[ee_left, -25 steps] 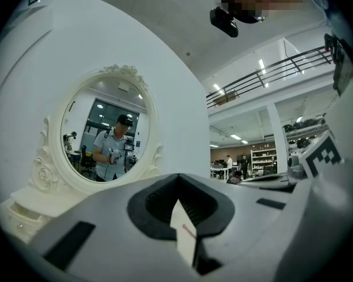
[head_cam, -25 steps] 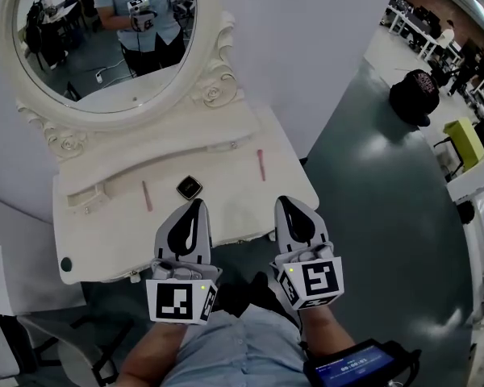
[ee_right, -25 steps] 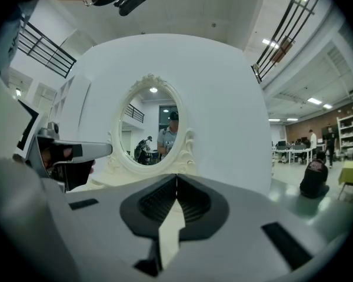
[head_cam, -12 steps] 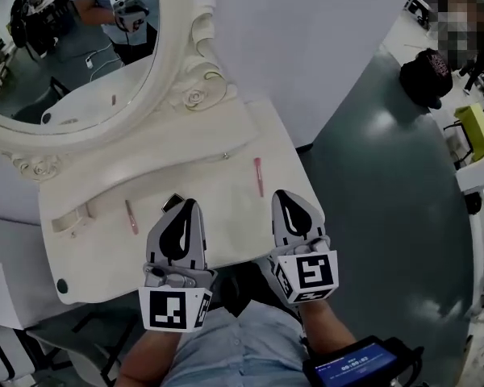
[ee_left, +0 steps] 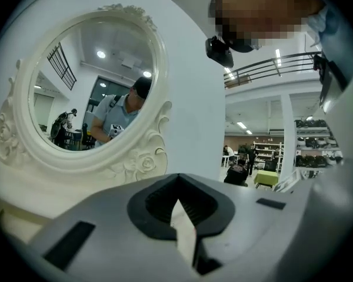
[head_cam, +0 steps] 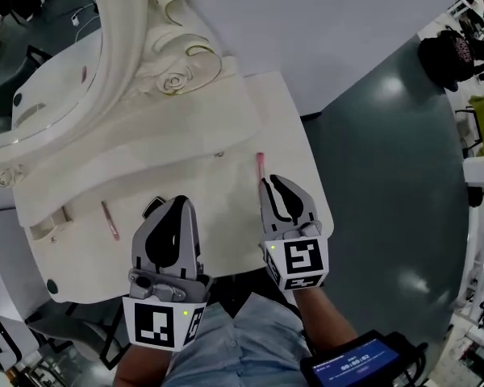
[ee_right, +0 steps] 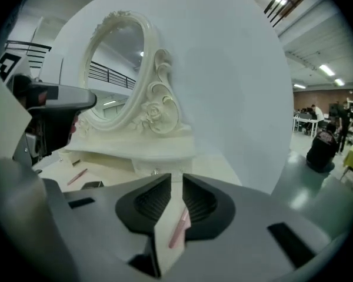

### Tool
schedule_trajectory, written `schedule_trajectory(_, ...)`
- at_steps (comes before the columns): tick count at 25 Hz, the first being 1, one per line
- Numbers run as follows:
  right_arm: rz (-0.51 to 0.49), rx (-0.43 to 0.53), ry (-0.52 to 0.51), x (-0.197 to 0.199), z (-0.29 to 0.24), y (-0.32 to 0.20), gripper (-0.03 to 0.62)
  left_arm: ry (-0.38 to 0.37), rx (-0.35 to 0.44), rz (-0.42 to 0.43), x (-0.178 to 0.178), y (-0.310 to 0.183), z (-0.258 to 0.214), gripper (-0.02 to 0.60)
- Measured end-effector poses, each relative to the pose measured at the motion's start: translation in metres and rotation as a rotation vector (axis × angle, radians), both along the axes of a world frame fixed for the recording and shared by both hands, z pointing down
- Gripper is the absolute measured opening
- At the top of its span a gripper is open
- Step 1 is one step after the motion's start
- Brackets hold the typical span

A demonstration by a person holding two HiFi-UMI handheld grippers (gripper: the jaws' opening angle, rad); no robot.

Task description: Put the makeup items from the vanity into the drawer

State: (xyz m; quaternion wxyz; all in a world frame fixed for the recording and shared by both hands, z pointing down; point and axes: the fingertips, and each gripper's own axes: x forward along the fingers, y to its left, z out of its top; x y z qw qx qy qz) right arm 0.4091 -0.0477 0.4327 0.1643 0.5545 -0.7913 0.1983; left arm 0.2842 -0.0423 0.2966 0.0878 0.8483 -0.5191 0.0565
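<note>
On the cream vanity top point(head_cam: 226, 216) lie a pink stick point(head_cam: 260, 164), a second pink stick point(head_cam: 110, 219) and a black compact point(head_cam: 151, 206). My right gripper point(head_cam: 272, 183) hovers over the near end of the first pink stick point(ee_right: 177, 228). Its jaws have just been opening to a narrow gap and nothing is between them point(ee_right: 175, 181). My left gripper point(head_cam: 180, 203) is shut and empty, its tip beside the compact and covering part of it. In the left gripper view the jaws point(ee_left: 177, 201) point at the mirror frame.
An oval mirror point(head_cam: 40, 63) in a carved frame stands at the back. The raised shelf front carries a small knob point(head_cam: 219, 153). A slot handle point(head_cam: 48, 224) sits at the shelf's left. Grey floor point(head_cam: 387, 184) lies to the right of the vanity.
Both grippers have moved forward over the vanity top. The left one now hides part of the compact, and the right tip has reached the pink stick. The view has swung toward the vanity's right side.
</note>
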Motion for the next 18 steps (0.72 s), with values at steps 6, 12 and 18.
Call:
schedule_trajectory(6, 0.001, -0.129, 0.053, 0.002, 0.053, -0.019, 0.075, 0.001, -0.043, -0.024, -0.005, -0.023, 0.026, 0.002)
schedule_trajectory(12, -0.022, -0.225, 0.079, 0.001, 0.079, -0.021, 0.075, 0.007, -0.099, -0.028, -0.006, -0.032, 0.046, 0.002)
schedule_trajectory(18, -0.037, -0.3, 0.127, 0.0, 0.095, -0.019, 0.067, 0.011, -0.102, -0.043, -0.009, -0.033, 0.047, 0.002)
